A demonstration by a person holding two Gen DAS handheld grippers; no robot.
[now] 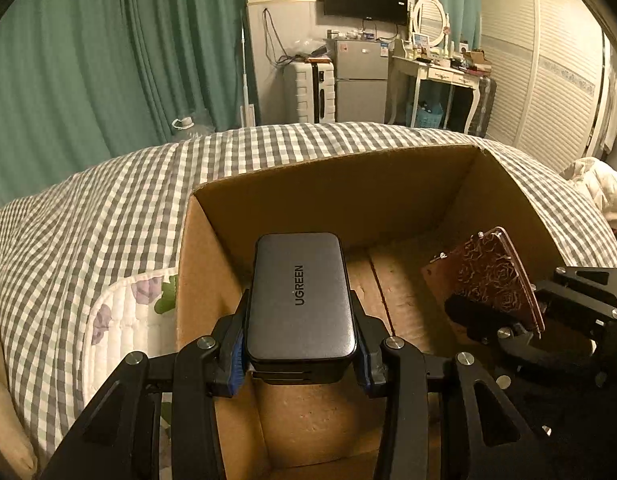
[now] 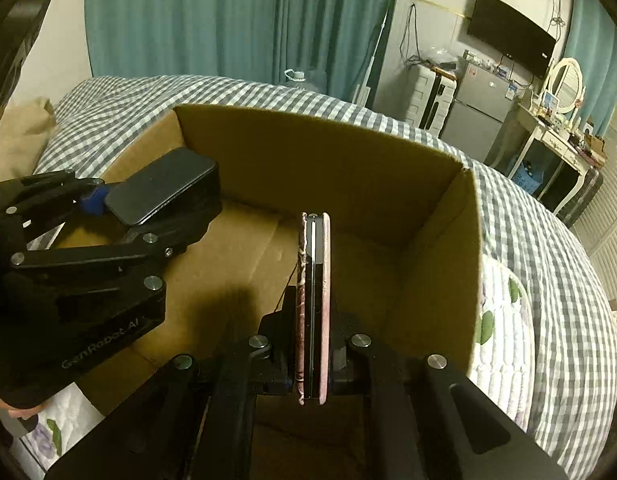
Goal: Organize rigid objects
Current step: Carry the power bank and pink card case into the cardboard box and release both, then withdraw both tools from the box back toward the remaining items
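An open cardboard box (image 1: 332, 184) (image 2: 316, 152) sits on the checked bed. My left gripper (image 1: 300, 354) is shut on a grey UGREEN case (image 1: 300, 296) and holds it flat over the left half of the box; it also shows in the right wrist view (image 2: 160, 192). My right gripper (image 2: 313, 354) is shut on a thin reddish plate with a rose pattern (image 1: 492, 276), held on edge (image 2: 314, 300) over the right half of the box. The box floor under both is bare cardboard.
The grey-and-white checked bedspread (image 1: 108, 216) surrounds the box, with a white floral quilt (image 1: 124, 320) (image 2: 504, 332) by its side. Green curtains, a suitcase, a small fridge (image 1: 360, 80), a dressing table and a wardrobe stand beyond the bed.
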